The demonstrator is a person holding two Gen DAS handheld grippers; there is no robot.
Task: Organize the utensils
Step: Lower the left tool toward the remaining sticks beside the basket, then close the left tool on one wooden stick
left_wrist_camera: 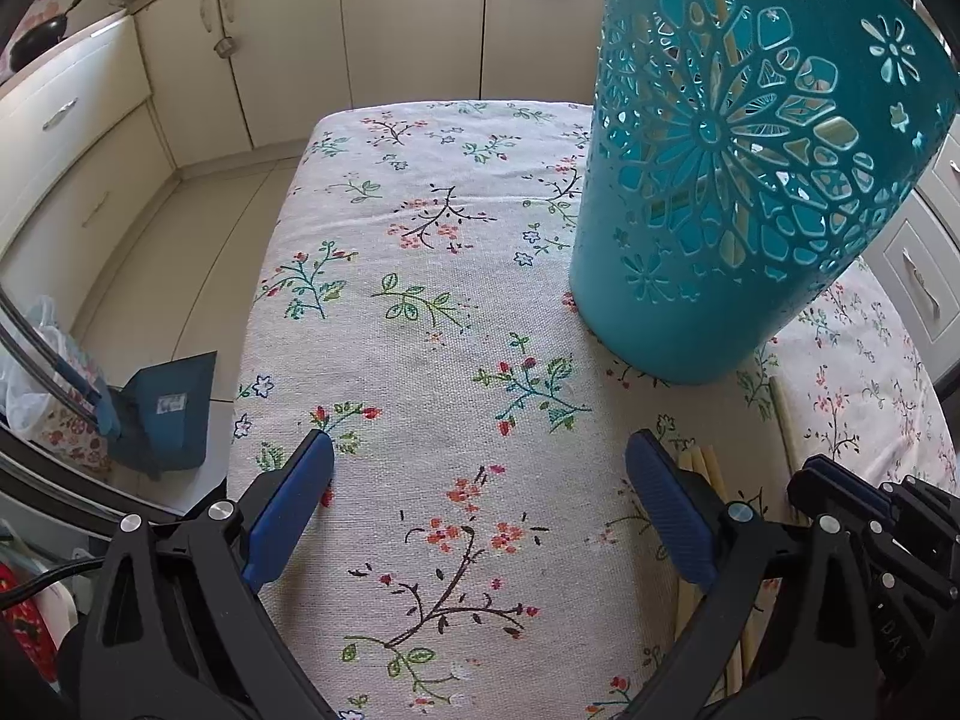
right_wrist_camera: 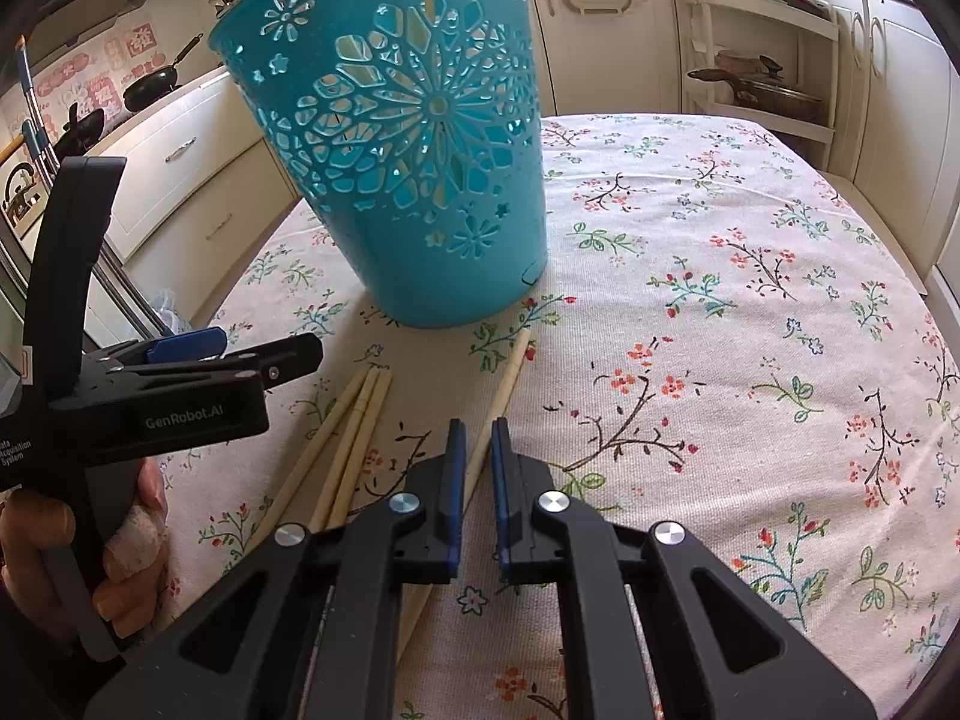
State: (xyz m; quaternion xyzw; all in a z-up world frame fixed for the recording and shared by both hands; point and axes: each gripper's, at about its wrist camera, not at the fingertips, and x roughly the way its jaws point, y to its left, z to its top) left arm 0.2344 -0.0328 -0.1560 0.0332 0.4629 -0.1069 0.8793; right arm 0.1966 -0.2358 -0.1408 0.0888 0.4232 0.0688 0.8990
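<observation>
Right wrist view: the right gripper (right_wrist_camera: 477, 438) is seen with jaws nearly closed around one pale wooden chopstick (right_wrist_camera: 507, 378). At eleven o'clock a perforated teal plastic basket (right_wrist_camera: 408, 180) is stood on the floral-clothed surface (right_wrist_camera: 750, 300). The left gripper (left_wrist_camera: 480, 456) is held with jaws wide open, empty.

Wrist cams, angled down, shared basket (left_wrist_camera: 750, 180)

Tablecloth (left_wrist_camera: 420, 312): floral print, covers the surface beneath both tongs.
Dustpan (left_wrist_camera: 171, 408): blue, on the floor, left of the left tongs.
Frying pan (right_wrist_camera: 150, 87): black, on the counter far beyond the right tongs, to the left.
Cabinets (left_wrist_camera: 408, 18): cream, well past the surface.
Rack (right_wrist_camera: 762, 66): white, with cookware, far right.
</observation>
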